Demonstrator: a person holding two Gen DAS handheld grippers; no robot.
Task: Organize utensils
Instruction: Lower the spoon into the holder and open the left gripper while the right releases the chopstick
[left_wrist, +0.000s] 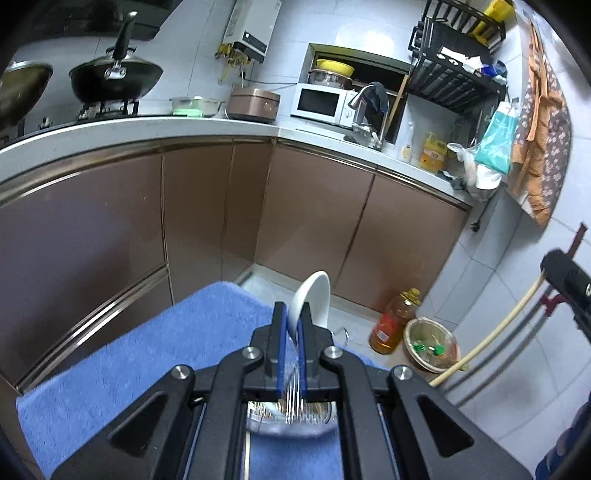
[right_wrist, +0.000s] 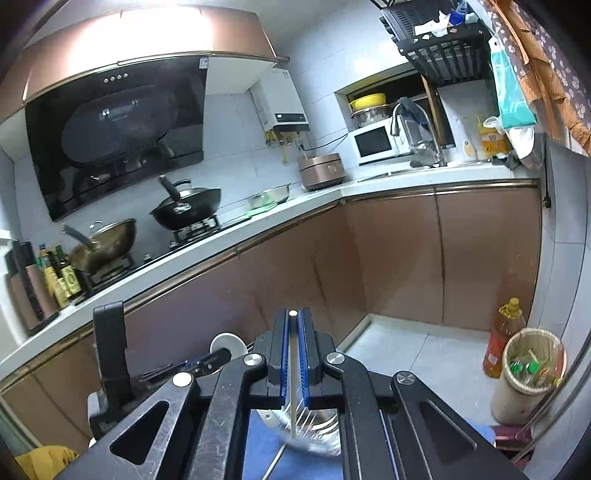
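My left gripper (left_wrist: 291, 307) is shut on a white ceramic spoon (left_wrist: 313, 293), whose bowl sticks up and forward past the blue pads. It hangs above a blue towel (left_wrist: 147, 362). My right gripper (right_wrist: 293, 314) is shut on a pale chopstick (right_wrist: 292, 369) that runs back between the pads, its tip showing at the front. The left wrist view catches that chopstick (left_wrist: 491, 332) slanting at the right edge. The right wrist view shows the spoon (right_wrist: 226, 344) at lower left. A shiny wire utensil holder (right_wrist: 317, 421) lies beneath both grippers, mostly hidden by them.
Brown cabinets (left_wrist: 317, 221) under a white L-shaped counter (left_wrist: 147, 129) fill the view ahead. On it stand a black wok (left_wrist: 114, 79), a rice cooker (left_wrist: 253, 103) and a microwave (left_wrist: 319, 103). An oil bottle (right_wrist: 504, 336) and a waste bin (right_wrist: 528, 373) stand on the floor at right.
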